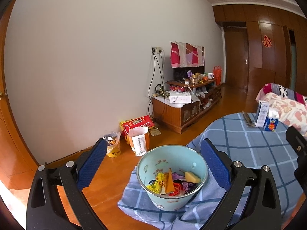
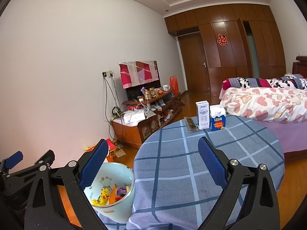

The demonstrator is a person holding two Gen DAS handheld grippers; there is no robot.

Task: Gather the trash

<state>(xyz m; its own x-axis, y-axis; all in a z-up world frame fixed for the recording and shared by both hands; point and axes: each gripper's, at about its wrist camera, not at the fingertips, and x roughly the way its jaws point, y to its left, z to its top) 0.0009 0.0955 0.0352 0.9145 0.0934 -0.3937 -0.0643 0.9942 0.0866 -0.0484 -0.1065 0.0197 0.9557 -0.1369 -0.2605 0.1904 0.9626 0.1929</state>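
Both grippers hang over the near edge of the round worktop [image 2: 211, 163], which wears a blue checked cloth [image 1: 249, 145]. The left gripper [image 1: 153, 157] has its jaws spread wide with nothing between the blue pads, and the pale blue trash bucket [image 1: 153, 197] sits just below and between them, at about 6 o'clock in the left wrist view, resting against a fold of the cloth at the worktop's rim. Inside the bucket lie crumpled wrappers [image 1: 163, 184] in yellow, orange, red and purple, and a pale yellow chunk [image 1: 192, 176] rests against the inner wall toward 3 o'clock. The right gripper [image 2: 152, 153] is likewise spread and empty, hovering over bare cloth; from its camera the bucket shows at 7 o'clock, partly hidden behind its left finger. Across the worktop at 12 o'clock in the right wrist view stand a white milk carton [image 2: 202, 115] and, touching or just beside it, a shorter blue carton [image 2: 217, 120], both upright. A flat dark wrapper [image 2: 191, 123] lies on the cloth just at 9 o'clock of the white carton. Beyond them is a bed [image 2: 268, 105] with a heart-patterned quilt, and a cluttered wooden TV cabinet [image 2: 145, 118] stands against the white wall
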